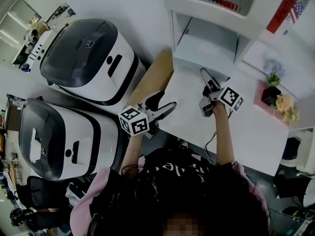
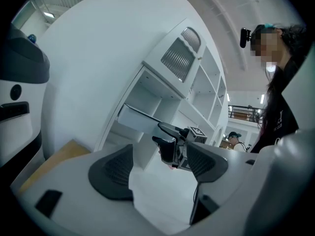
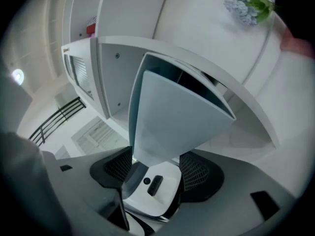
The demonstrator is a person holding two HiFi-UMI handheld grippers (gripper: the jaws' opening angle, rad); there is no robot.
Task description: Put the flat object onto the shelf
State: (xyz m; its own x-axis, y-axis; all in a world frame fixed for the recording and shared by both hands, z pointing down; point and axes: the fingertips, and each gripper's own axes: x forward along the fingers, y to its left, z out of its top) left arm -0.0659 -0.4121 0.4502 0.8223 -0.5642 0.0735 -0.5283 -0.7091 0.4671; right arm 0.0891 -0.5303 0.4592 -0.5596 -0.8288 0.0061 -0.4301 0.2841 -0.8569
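One flat panel, clamped in the right hand-held gripper, clearest in its view; left hand-held gripper gapes.

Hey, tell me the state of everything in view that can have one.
Flat pale-blue board: gripped, far end inside white shelf unit's lower compartment.
Right hand-held gripper: shut on the flat pale-blue board.
Left hand-held gripper: open, empty.
Two white-and-grey domed appliances: lids closed.
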